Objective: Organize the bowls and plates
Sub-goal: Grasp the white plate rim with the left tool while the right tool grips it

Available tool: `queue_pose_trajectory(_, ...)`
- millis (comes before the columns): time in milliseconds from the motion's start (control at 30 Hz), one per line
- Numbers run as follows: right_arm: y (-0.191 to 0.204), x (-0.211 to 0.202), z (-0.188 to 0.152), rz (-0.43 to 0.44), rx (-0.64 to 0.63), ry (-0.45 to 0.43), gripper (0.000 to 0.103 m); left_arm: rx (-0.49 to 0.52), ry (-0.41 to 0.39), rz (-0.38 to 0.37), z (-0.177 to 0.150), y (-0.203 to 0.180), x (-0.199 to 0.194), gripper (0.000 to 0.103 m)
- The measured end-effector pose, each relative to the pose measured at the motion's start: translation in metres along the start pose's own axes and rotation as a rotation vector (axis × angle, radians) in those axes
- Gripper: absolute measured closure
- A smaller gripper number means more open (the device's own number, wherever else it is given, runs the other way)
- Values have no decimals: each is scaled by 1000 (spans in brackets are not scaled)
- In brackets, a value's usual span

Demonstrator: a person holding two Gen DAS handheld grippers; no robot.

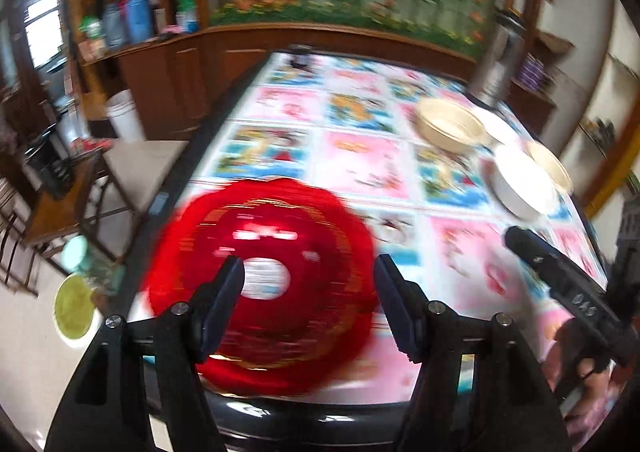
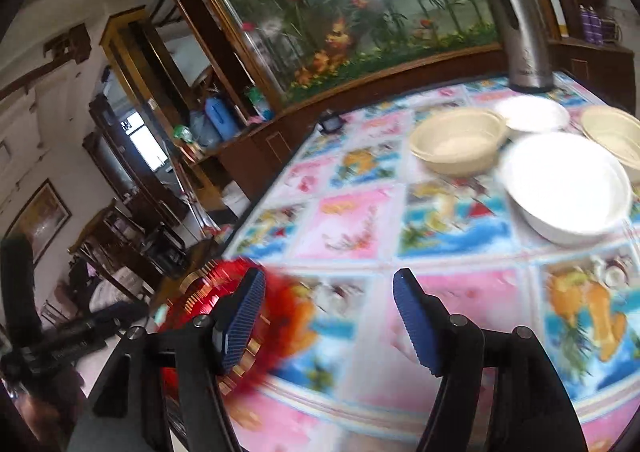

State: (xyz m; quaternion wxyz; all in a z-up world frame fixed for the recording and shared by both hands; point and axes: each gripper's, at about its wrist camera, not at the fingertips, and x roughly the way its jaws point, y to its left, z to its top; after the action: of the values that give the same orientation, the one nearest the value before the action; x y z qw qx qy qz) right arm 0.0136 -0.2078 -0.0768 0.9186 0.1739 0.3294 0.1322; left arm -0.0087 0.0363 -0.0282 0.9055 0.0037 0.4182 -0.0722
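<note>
Here the left gripper [image 1: 310, 284] hangs over the near left corner of the table [image 1: 360, 168], jaws spread wide with nothing between them, and right below sits the red plate [image 1: 260, 284], a scalloped dish with gold trim, flat on the patterned tablecloth close to the near edge. The picture is smeared with blur, so the fine detail of that plate is hard to read. Over on the right, the right gripper [image 2: 330, 320] is also gaping wide and gripping nothing, poised above the pink and blue squares of the cloth, and the same red plate [image 2: 224, 312] peeks out behind its left finger at the near left of its view. Look to the far right of the table: 2 cream bowls, one cream bowl [image 2: 458, 146] toward the middle and the other cream bowl [image 2: 616, 136] at the right edge. Between them and nearer sits a white bowl [image 2: 564, 188], and behind, a white plate [image 2: 532, 114] lying flat, tucked just beside the first cream bowl. Whether the crockery touches, the blur will not let me say. A tall steel flask [image 2: 516, 28] stands upright at the far right corner. In the left view the right gripper's dark body [image 1: 568, 288] shows at the near right, well apart from the red plate.
</note>
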Motion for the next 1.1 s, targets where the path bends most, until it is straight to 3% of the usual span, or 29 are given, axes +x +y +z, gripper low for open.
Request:
queue_pose_trajectory(200, -59, -34, -12, -72, 49, -33, 34, 138, 71, -100, 2, -79, 18, 37)
queue_pose_trajectory(367, -112, -60, -5, -134, 139, -83, 33, 180, 163, -161, 8, -125, 45, 37)
queue_pose_trajectory(667, -190, -93, 18, -193, 318, -140, 33, 36, 297, -219, 58, -155, 101, 37)
queue_pose_trajectory(933, -232, -67, 65, -143, 429, -63, 33, -28, 329, -221, 112, -183, 132, 37)
queue_pose_trajectory(1100, -254, -38, 72, -115, 531, 1, 33, -61, 389, -215, 127, -197, 161, 37)
